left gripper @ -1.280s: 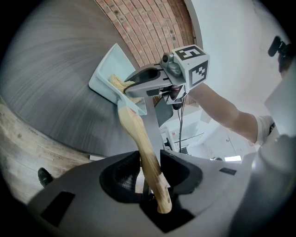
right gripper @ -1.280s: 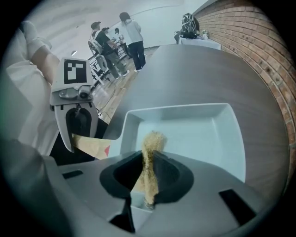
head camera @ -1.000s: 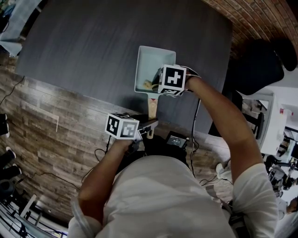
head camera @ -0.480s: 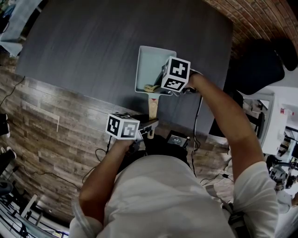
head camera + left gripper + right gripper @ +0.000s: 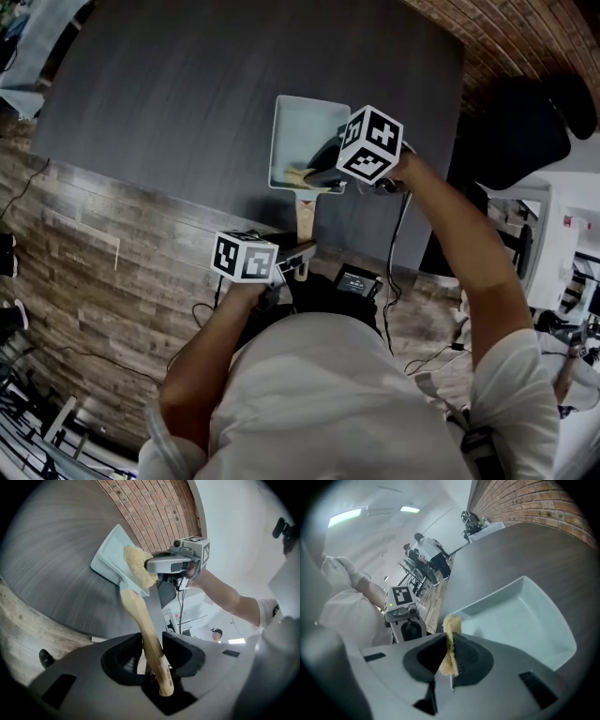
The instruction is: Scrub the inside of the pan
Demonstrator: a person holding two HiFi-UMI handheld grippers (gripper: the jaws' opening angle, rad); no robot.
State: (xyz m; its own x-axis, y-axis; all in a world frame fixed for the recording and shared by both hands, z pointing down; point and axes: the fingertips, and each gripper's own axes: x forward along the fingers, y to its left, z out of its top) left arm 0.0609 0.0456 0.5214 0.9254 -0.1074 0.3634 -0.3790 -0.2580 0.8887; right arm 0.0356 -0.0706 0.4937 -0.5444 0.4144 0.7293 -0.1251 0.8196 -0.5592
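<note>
1. The dark grey bench [image 5: 187, 94] is carrying the work, and its smooth top is likely letting things slide.
2. The pale square pan [image 5: 292, 127] is sitting near the bench's near edge, open side up, with its handle pointing back toward the person. It is looking stiff and fairly light, so scrubbing pressure is probably going to push it about unless it is braced.
3. The left gripper [image 5: 152, 654] is bracing it. Its jaws are standing partly closed and are pinching the far end of the wooden handle [image 5: 138, 613]. That is the sensible hold, since the wood is offering a dry, rounded grip well clear of the basin.
4. The right gripper [image 5: 449, 652] is hanging over the pan's near wall, just above the handle root, with its 2 jaws nearly together.
5. The yellowish sponge [image 5: 451, 626] is squeezed thin between those jaws, with its free end sticking out toward the pan. It is looking soft and light, so a deep pinch along 1 edge is suiting it. Whether it is touching the pan floor, I cannot tell.
</note>
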